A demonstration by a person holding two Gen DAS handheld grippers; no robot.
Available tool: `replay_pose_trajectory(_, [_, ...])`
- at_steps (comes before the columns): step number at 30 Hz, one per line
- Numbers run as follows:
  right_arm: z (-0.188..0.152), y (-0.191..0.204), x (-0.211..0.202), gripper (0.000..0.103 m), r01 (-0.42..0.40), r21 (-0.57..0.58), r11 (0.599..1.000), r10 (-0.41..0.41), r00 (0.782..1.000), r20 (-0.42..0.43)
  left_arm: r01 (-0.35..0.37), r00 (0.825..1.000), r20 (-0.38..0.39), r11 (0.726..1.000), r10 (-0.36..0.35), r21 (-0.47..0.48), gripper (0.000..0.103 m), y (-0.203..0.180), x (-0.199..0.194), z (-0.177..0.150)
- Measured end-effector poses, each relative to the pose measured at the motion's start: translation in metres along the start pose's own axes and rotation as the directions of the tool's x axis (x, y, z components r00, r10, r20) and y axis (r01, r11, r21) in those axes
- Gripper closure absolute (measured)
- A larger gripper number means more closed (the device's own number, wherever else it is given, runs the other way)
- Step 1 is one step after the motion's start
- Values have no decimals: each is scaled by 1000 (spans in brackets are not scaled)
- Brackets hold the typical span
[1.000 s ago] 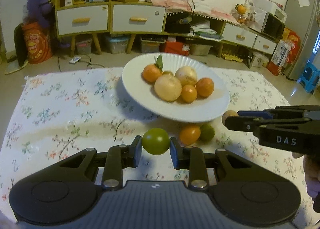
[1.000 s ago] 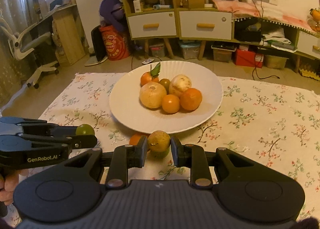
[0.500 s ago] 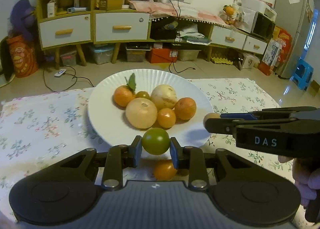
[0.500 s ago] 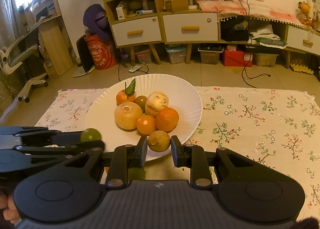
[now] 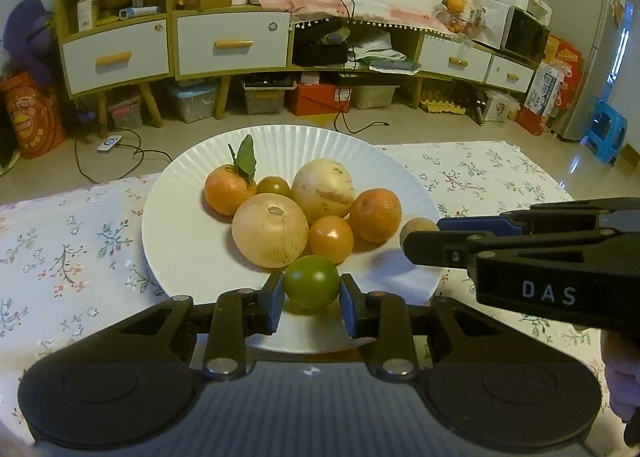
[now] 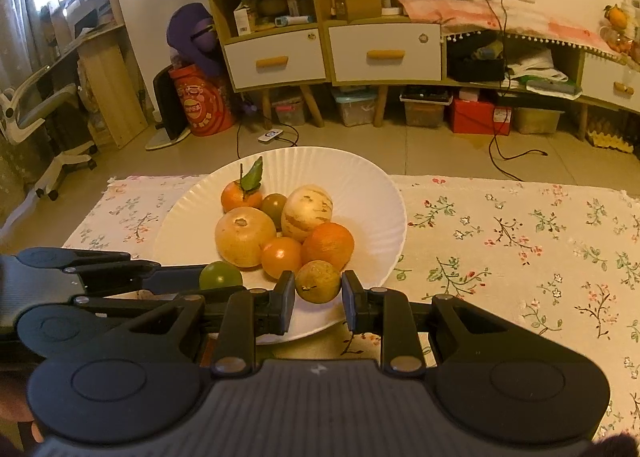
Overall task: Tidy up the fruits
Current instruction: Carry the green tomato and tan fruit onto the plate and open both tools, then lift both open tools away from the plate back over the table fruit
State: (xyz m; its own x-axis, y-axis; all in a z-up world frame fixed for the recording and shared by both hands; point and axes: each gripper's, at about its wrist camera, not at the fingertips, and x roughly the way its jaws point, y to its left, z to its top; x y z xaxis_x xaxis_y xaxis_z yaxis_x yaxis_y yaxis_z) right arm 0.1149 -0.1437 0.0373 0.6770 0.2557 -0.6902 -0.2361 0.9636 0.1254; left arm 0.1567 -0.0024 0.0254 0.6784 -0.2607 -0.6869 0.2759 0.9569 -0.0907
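Both grippers have advanced from the tablecloth's near edge to positions over the near part of the white plate (image 5: 172, 193). Left gripper (image 5: 312, 299) is clamped on a green fruit (image 5: 312, 286), with a blue pad against each side; the fruit is held above the plate's near rim, just in front of the heaped fruit. Right gripper (image 6: 318, 299) is clamped on a yellow-brown fruit (image 6: 318, 282), held over the plate's near right portion, just beside a large orange (image 6: 329, 242).

On the plate lie a pale round fruit (image 5: 270, 231), a striped pale fruit (image 5: 322, 189), a small orange fruit (image 5: 331, 238), a leafed tangerine (image 5: 228, 189) and a small dark green fruit (image 5: 273, 186), touching one another in a cluster.

In the left wrist view the right gripper enters from the right, well clear of the left gripper. The plate rests on a floral tablecloth (image 6: 520, 237).
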Motion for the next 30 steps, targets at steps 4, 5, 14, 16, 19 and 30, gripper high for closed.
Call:
replay_pose_trajectory(4, [0, -1, 2, 80, 0, 5, 1000, 0, 1000, -2, -6, 1000, 1, 1000, 6, 11, 87, -2, 2, -1])
replay_pose_trajectory(5, [0, 0, 2, 80, -1, 5, 1000, 1, 1000, -3, -6, 1000, 1, 1000, 6, 10, 87, -2, 2, -1])
replay_pose_trajectory(14, [0, 1, 6, 80, -3, -2, 1000, 3, 1000, -13, -14, 1000, 0, 1000, 14, 17, 87, -3, 3, 0])
replay_pose_trajectory(16, [0, 0, 6, 80, 2, -4, 1000, -2, 1000, -13, -15, 1000, 0, 1000, 15, 18, 86, -3, 3, 0])
replay_pose_trajectory(19, [-1, 0, 6, 80, 1, -2, 1000, -2, 1000, -15, -19, 1000, 2, 999, 19, 25, 85, -3, 2, 0])
replay_pose_trajectory(30, [3, -2, -7, 67, 23, 33, 999, -23, 1000, 12, -39, 999, 27, 998, 38, 40, 62, -1, -15, -2])
